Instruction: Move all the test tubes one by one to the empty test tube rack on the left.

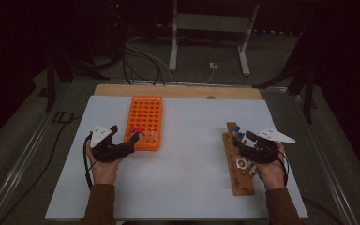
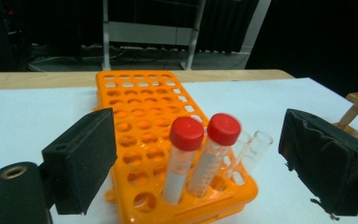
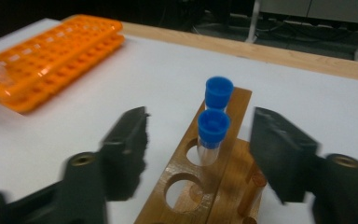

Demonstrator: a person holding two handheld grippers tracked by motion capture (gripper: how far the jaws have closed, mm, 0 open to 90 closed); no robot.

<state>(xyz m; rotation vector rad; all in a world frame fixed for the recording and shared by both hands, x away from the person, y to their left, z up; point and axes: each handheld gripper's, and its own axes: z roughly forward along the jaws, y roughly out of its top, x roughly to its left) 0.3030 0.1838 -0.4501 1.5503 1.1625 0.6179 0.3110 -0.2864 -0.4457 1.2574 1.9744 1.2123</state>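
Approach stage, nothing gripped: the left tongs stand wide around the two red-capped tubes at the near end of the orange rack, and the right tongs stand wide either side of the nearer blue-capped tube in the wooden rack on the white surface. Judged next: each must advance, centre on one tube and close below its cap. Faint graduations on one red-capped tube; no legible writing.
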